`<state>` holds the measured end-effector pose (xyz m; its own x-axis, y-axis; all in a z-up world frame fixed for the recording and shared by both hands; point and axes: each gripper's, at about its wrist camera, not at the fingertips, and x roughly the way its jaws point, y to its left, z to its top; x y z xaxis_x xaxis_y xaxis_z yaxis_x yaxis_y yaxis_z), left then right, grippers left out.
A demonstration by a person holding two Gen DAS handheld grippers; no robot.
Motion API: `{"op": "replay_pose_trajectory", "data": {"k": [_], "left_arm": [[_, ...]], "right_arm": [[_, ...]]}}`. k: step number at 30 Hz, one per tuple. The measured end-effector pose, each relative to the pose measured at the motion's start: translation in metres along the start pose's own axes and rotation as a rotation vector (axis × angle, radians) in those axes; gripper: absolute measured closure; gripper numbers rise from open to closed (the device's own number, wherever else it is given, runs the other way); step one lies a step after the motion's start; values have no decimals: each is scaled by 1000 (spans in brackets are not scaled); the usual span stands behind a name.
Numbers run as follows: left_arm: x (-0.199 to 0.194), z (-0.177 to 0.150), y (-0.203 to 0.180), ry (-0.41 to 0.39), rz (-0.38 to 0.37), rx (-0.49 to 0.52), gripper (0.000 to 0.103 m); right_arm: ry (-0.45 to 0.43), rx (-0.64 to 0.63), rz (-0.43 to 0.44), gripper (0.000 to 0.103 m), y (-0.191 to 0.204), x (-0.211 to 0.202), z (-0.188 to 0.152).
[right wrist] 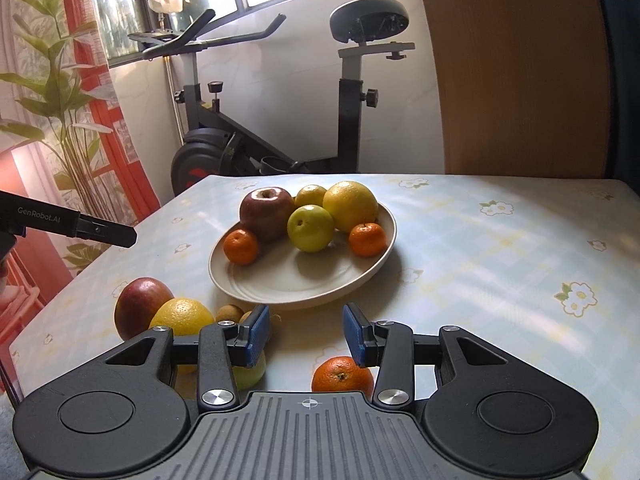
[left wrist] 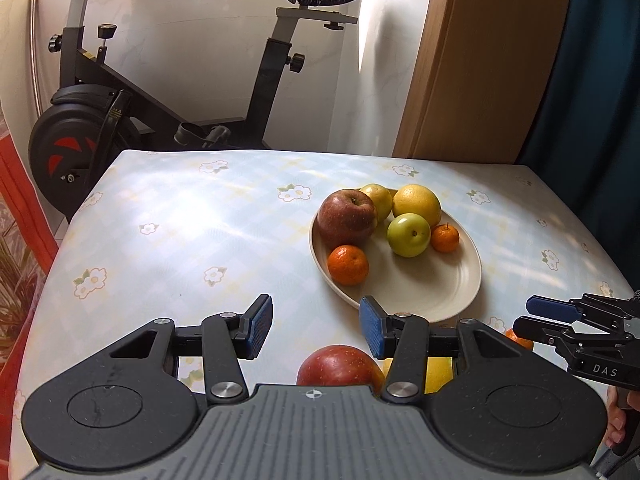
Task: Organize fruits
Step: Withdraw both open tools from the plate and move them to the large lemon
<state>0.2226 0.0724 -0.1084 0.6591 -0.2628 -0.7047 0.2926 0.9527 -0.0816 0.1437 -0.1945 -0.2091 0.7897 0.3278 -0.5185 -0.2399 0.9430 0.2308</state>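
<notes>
The left tongs (left wrist: pixel 316 326) stand apart with nothing between the blue pads, held above the near part of the counter (left wrist: pixel 180 232). Just below and ahead of them lies a red apple (left wrist: pixel 340 368), loose on the flowered cloth, with a yellow citrus (left wrist: pixel 438 372) touching it on the right, mostly hidden behind the tong arm. The right tongs (right wrist: pixel 306 330) are also apart and empty, hanging over a bare patch of cloth just short of the plate. A mandarin (right wrist: pixel 342 374) sits on the counter directly beneath them, close to the right pad but not pinched. Under the left pad a green fruit (right wrist: pixel 252 372) peeks out, and two small brown fruits (right wrist: pixel 230 314) lie just beyond it, too small to name.

Farther out, the cream plate (right wrist: pixel 280 280) rests near the middle of the counter. It holds a red apple on the plate (right wrist: pixel 266 210), a green apple (right wrist: pixel 310 228), a large yellow citrus on the plate (right wrist: pixel 350 206), a smaller yellow fruit (right wrist: pixel 311 196) behind them, and two plated mandarins (right wrist: pixel 240 246), one at each side of the front row. The near half of the plate is bare.

Beyond the counter stands an exercise bike (right wrist: pixel 224 148) against the wall, with a wooden panel (right wrist: pixel 520 68) to its right and a leafy plant (right wrist: pixel 60 92) by the window.
</notes>
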Motion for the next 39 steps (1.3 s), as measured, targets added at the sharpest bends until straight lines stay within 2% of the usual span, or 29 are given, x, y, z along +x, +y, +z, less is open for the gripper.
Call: {"op": "replay_pose_trajectory", "data": {"k": [12, 25, 29, 39], "left_arm": [[-12, -14, 30, 5, 16, -42, 52], [-9, -32, 33, 15, -33, -76, 52], [-10, -35, 34, 18, -53, -70, 53], [-11, -39, 29, 36, -108, -73, 54]], "right_arm": [[48, -74, 73, 65, 35, 15, 13], [128, -223, 147, 66, 84, 43, 27], [167, -227, 153, 68, 88, 51, 24], [155, -241, 164, 72, 87, 31, 12]]}}
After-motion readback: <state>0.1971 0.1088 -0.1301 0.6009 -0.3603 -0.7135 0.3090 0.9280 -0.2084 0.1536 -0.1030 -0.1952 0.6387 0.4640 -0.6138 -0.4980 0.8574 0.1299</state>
